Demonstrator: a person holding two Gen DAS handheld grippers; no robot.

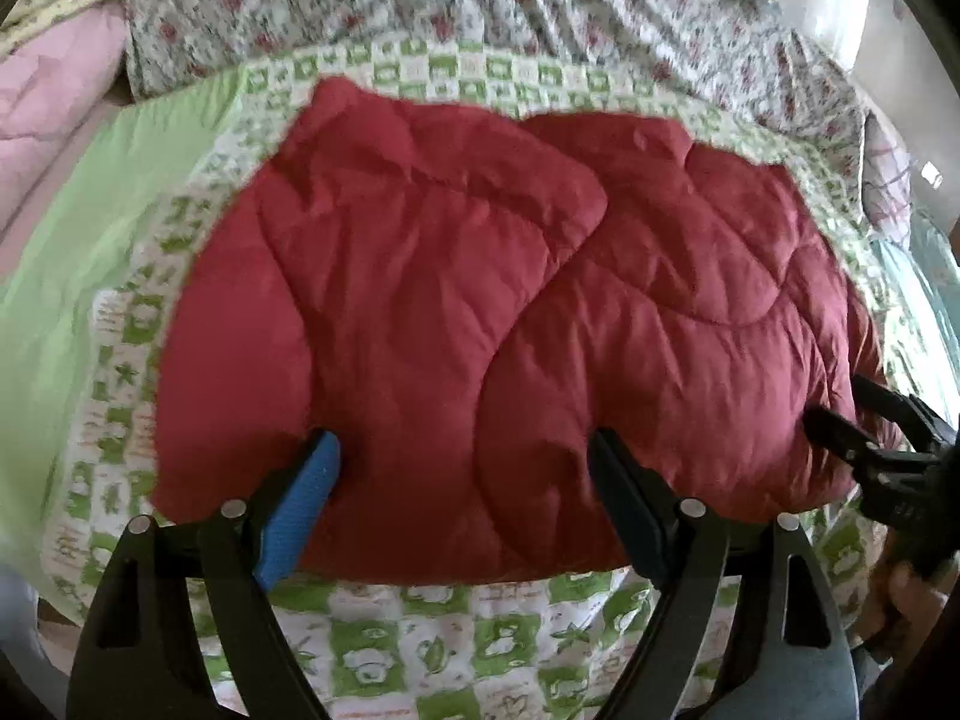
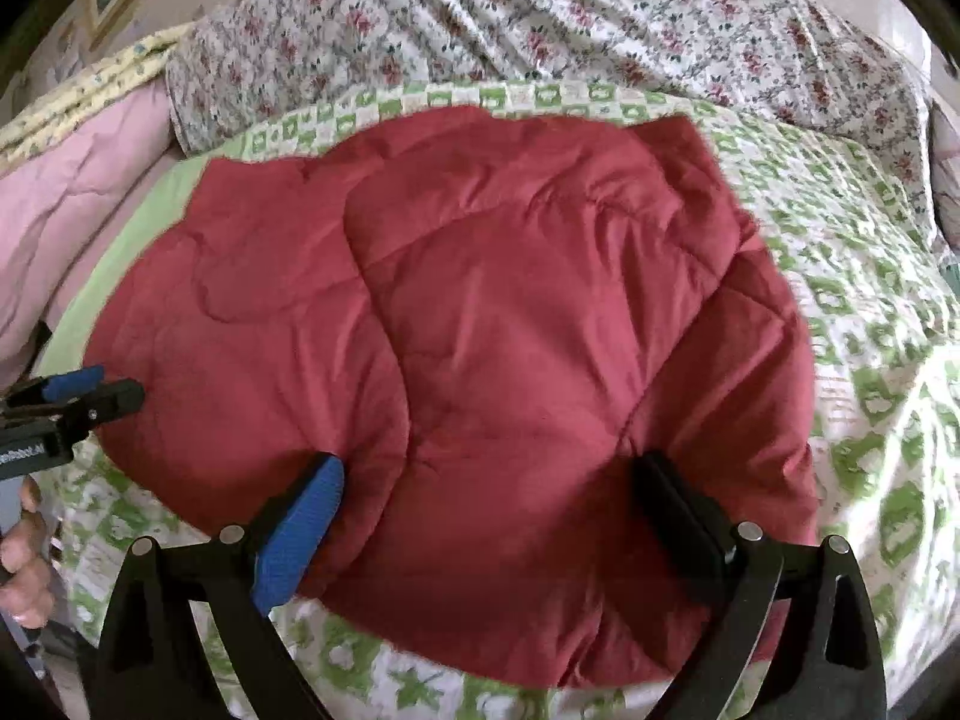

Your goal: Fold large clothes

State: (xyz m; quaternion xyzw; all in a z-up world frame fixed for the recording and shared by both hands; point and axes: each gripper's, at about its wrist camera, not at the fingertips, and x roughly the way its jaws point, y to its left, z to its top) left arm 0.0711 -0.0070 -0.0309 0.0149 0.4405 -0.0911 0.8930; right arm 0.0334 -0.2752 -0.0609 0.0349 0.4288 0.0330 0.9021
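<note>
Red quilted jacket (image 1: 480,312): folded, lying on green-checked sheet (image 1: 420,618) atop bed
Left tongs (image 1: 462,504): wide, hovering over jacket's near edge
Right tongs (image 2: 486,516): wide, above jacket
Surroundings: floral bedding (image 2: 540,18) behind, pink quilt (image 2: 72,192) left

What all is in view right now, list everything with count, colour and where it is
Quilted padded garment: one, dark red, folded, lying on the checked sheet in the middle of both views.
Checked sheet: one, green and white with small printed figures, spread under the garment.
Plain sheet: one, light green, left of the checked sheet.
Floral cover: one, white with red flowers, bunched behind the checked sheet.
Pink quilt: one, pale pink, far left.
Left gripper: one, black with blue pads, jaws wide at the garment's near edge.
Right gripper: one, black with blue pads, jaws wide over the garment.
Hand: one, at the left edge of the right wrist view, holding the left gripper.
</note>
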